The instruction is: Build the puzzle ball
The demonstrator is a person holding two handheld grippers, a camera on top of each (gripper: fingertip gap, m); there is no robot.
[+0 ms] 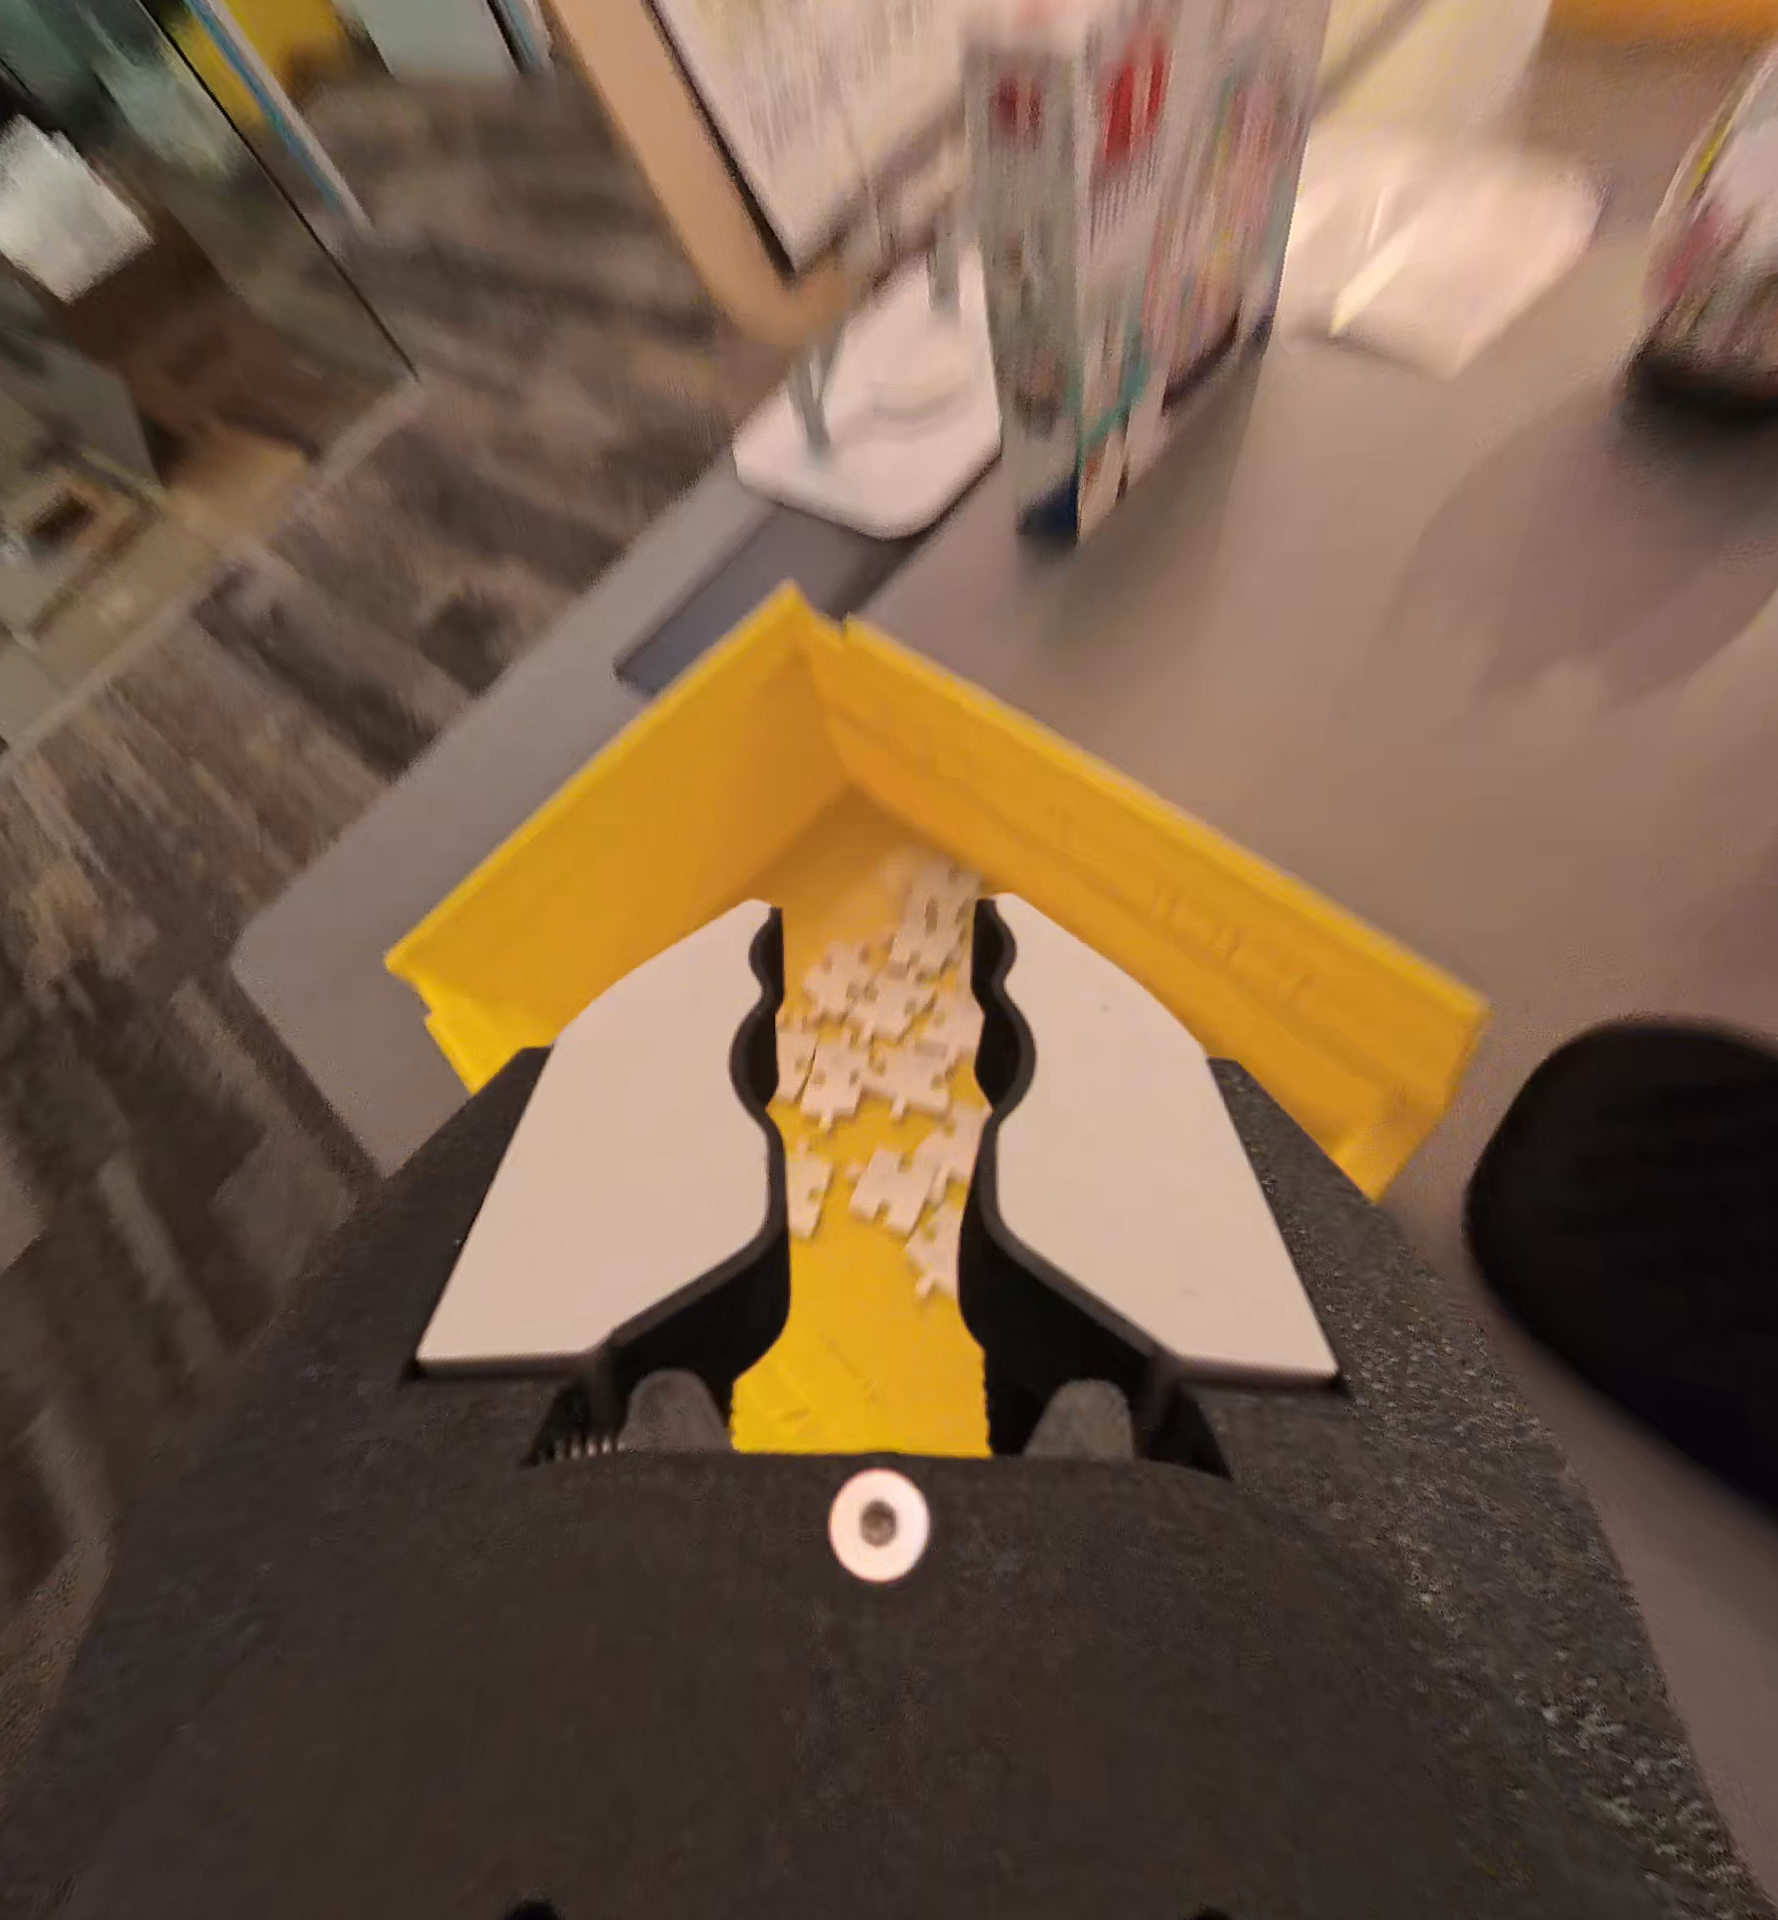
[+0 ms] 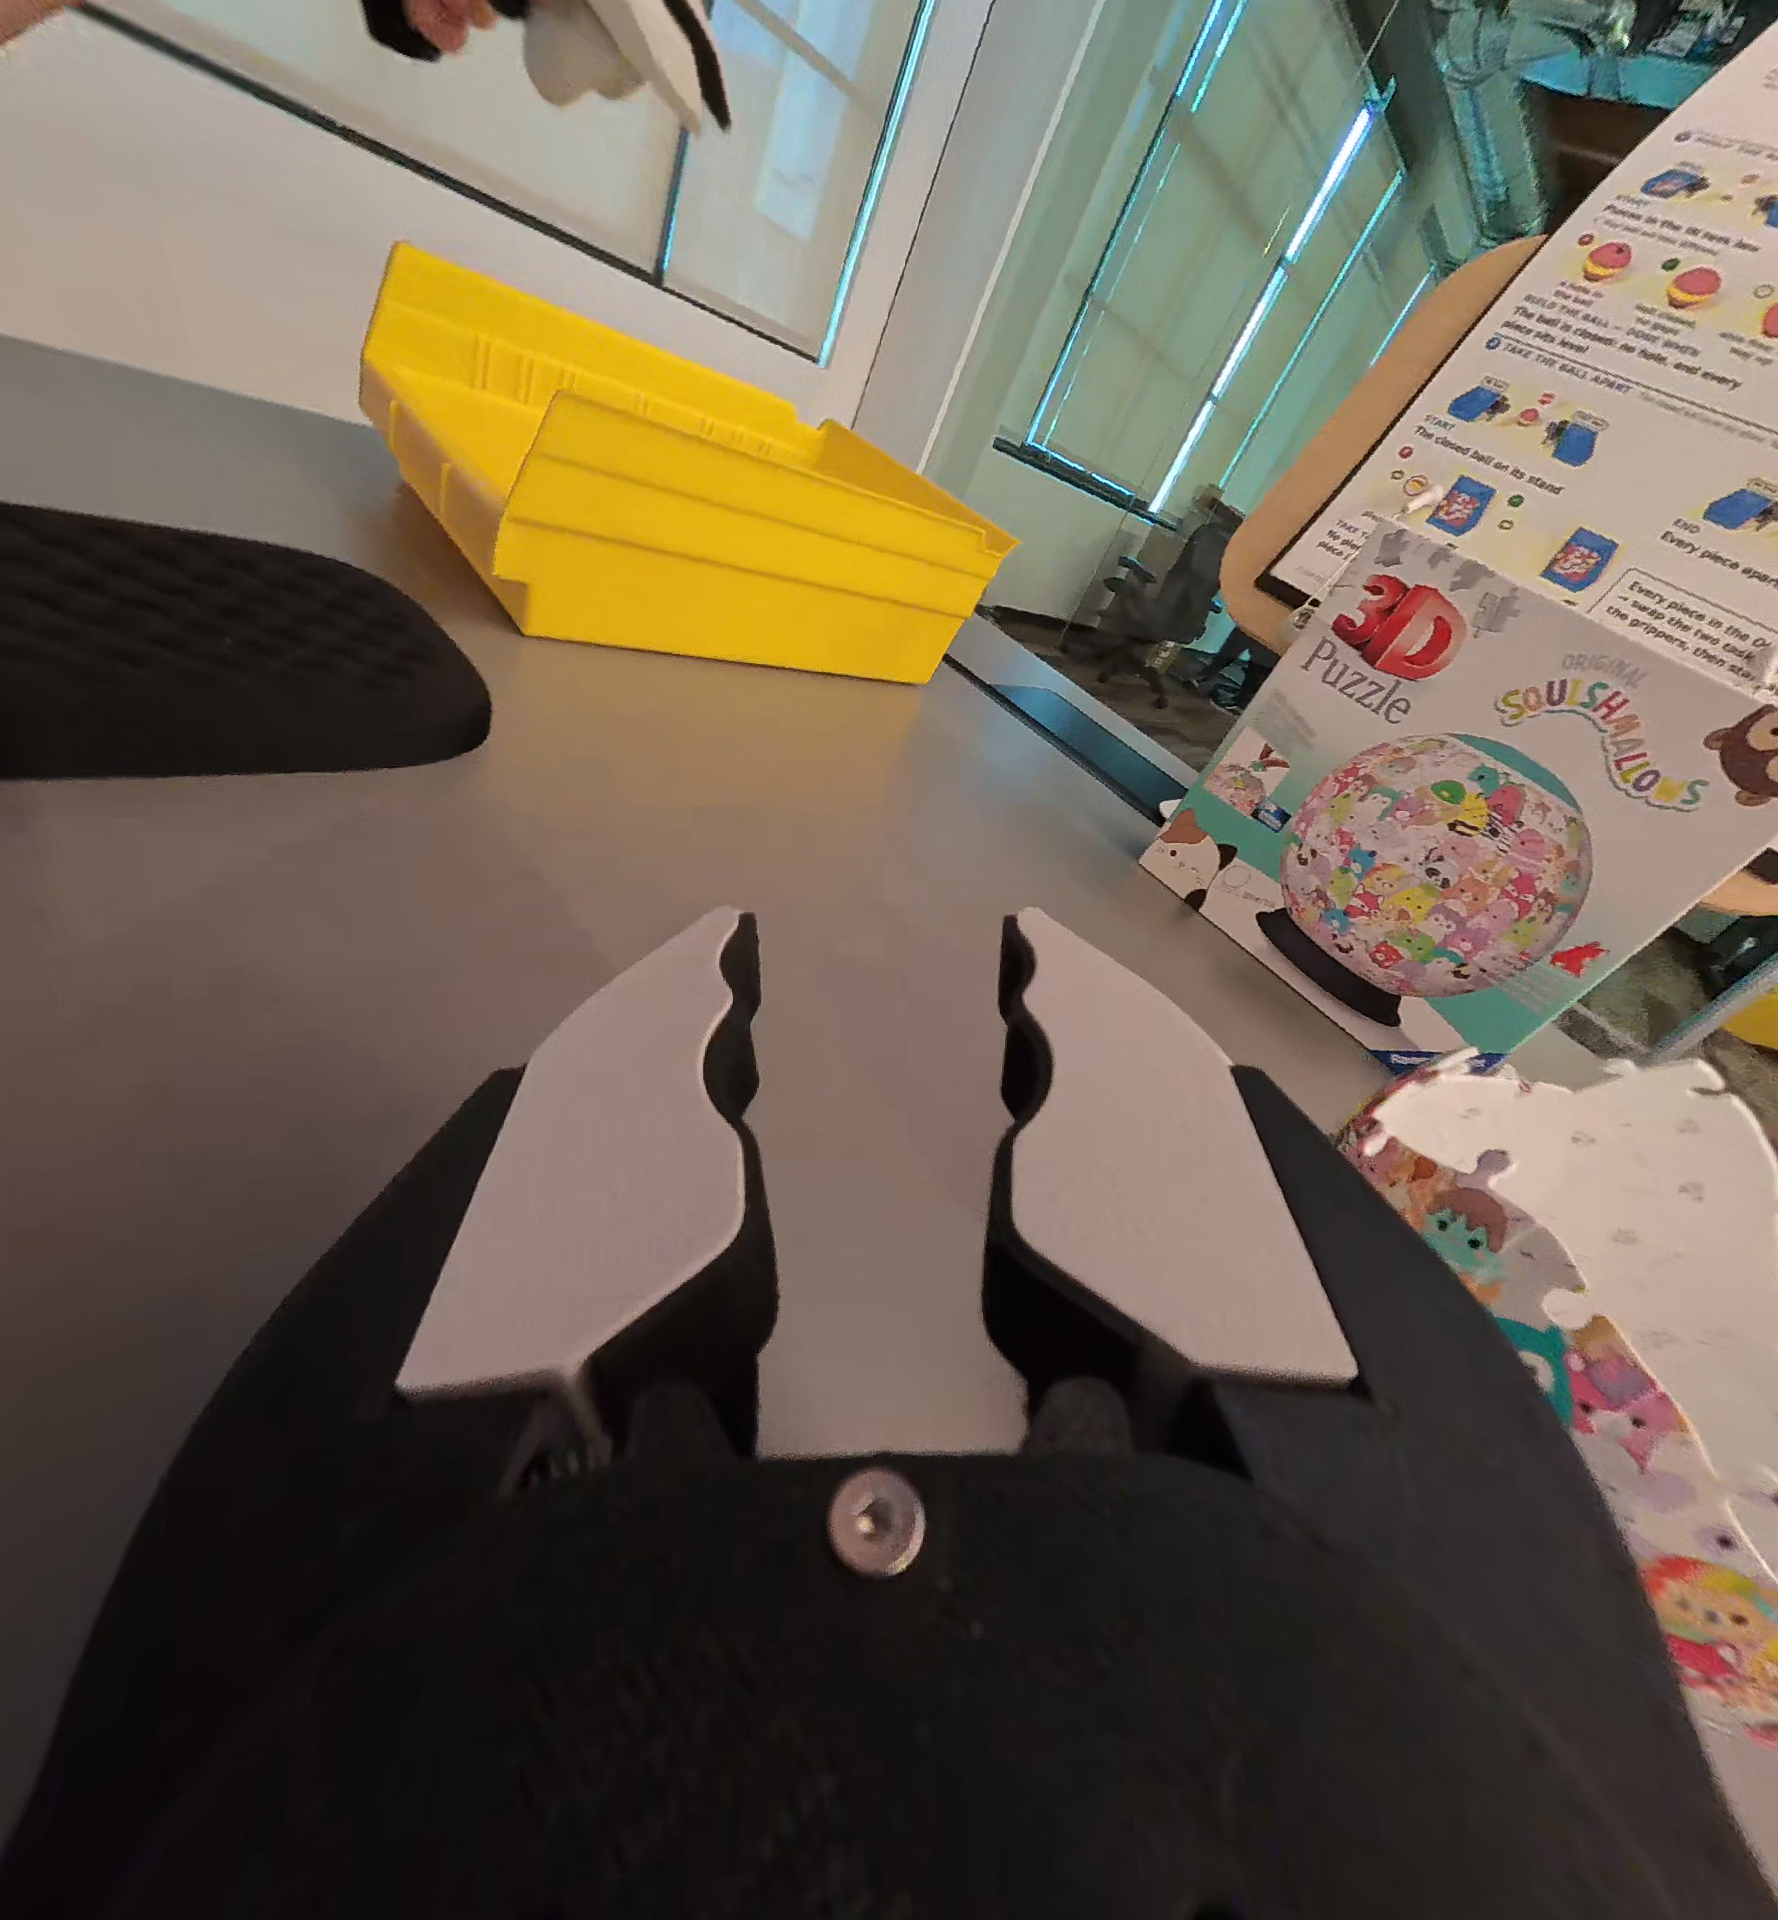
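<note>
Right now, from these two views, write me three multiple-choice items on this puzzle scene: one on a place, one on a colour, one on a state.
1. Where do the loose white puzzle pieces lie?
A. On the black pad
B. Inside the bin
C. On top of the puzzle box

2. What colour is the bin?
A. Yellow
B. Blue
C. Red

3. How do the right tongs stand?
A. Shut on a piece
B. Open and empty
C. Shut on the box

Answers:
1 B, since the left wrist view shows the pieces heaped on the bin's floor between the left tongs.
2 A, since its walls are yellow in both views.
3 B, since bare grey table shows through the gap between the tips, with the partly built ball off to the side.
</note>
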